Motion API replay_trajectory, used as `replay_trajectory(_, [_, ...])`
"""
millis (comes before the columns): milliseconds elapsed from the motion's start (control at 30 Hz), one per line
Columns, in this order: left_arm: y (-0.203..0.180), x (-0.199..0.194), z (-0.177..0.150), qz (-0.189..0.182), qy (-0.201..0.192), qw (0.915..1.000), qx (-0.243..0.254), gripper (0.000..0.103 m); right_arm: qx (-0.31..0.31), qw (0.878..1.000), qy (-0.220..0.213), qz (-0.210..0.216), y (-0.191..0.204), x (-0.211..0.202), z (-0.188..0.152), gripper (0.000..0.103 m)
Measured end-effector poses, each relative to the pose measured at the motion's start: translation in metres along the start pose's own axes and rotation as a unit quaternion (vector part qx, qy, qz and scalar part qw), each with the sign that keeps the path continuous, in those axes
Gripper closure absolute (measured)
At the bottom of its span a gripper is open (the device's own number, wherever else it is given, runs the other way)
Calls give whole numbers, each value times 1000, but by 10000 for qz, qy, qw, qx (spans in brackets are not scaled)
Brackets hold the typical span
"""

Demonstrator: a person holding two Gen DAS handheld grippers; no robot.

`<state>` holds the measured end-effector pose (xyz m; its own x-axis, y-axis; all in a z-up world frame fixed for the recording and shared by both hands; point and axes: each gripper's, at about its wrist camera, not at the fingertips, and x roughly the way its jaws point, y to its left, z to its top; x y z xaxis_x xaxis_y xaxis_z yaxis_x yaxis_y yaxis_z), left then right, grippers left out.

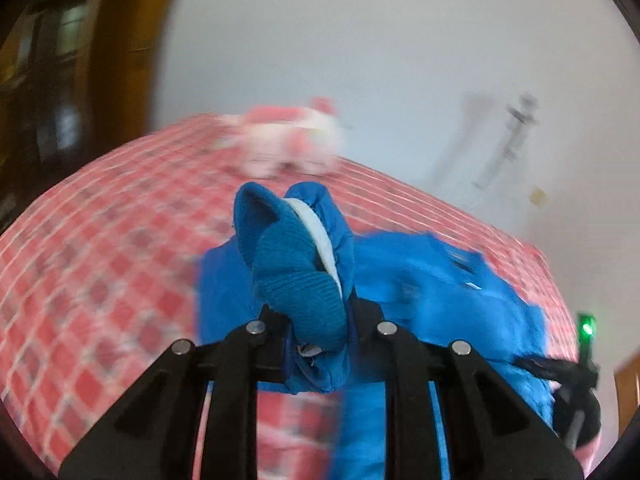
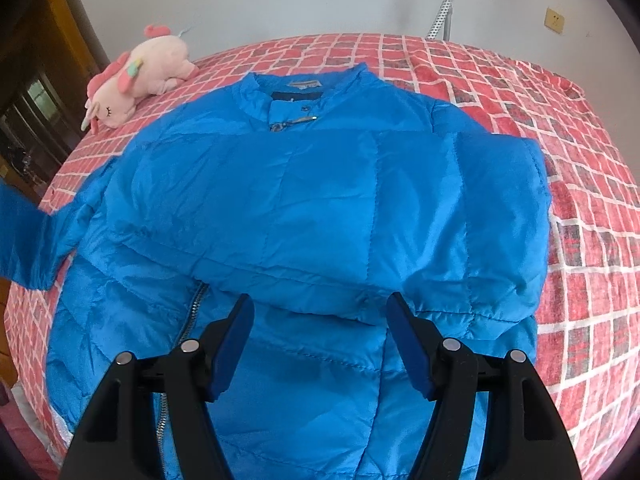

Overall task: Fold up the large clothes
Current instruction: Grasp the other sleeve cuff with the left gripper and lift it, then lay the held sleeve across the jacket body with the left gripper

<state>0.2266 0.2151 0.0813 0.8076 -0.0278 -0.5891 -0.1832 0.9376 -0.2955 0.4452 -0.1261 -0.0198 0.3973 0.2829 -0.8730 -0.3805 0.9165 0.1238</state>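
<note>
A blue puffer jacket [image 2: 288,208] lies front up on the red checked bed [image 2: 592,264], collar at the far side. Its right sleeve is folded across the chest. My right gripper [image 2: 320,336] is open and empty, hovering just above the lower front of the jacket. My left gripper [image 1: 316,320] is shut on the ribbed cuff of the jacket's left sleeve [image 1: 296,264] and holds it up above the bed. That lifted sleeve shows at the left edge of the right wrist view [image 2: 24,240]. The jacket body [image 1: 440,292] lies to the right in the blurred left wrist view.
A pink plush unicorn [image 2: 136,76] lies on the bed near the jacket's collar, at the far left; it also shows blurred in the left wrist view [image 1: 288,140]. A white wall stands behind the bed. A wooden cabinet [image 2: 36,92] stands to the left.
</note>
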Motion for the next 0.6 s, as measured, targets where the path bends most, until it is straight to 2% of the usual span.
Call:
replay_trajectory(100, [-59, 31, -4, -424, 273, 9978, 427, 85, 6, 10000, 14, 12, -2, 1, 1, 34])
replay_trajectory(200, [-115, 66, -15, -757, 591, 9919, 835, 85, 0, 10000, 34, -4, -4, 4, 1, 34])
replay_trajectory(267, [-137, 87, -25, -906, 815, 9878, 973, 85, 5, 10000, 49, 1, -5, 5, 2, 34])
replay_trajectory(367, [-160, 124, -38, -822, 1074, 9837, 1183, 85, 39, 10000, 72, 35, -9, 7, 3, 34])
replay_trajectory(500, [-169, 158, -57, -807, 1513, 9759, 1347, 80, 51, 9999, 88, 35, -12, 9, 4, 34])
replay_trajectory(567, [-170, 166, -65, -1093, 1782, 9675, 1425, 71, 50, 9999, 101, 51, -13, 10, 5, 34])
replay_trajectory(600, [-170, 164, -66, -1276, 1841, 9642, 1423, 70, 54, 9999, 105, 59, -13, 11, 4, 34])
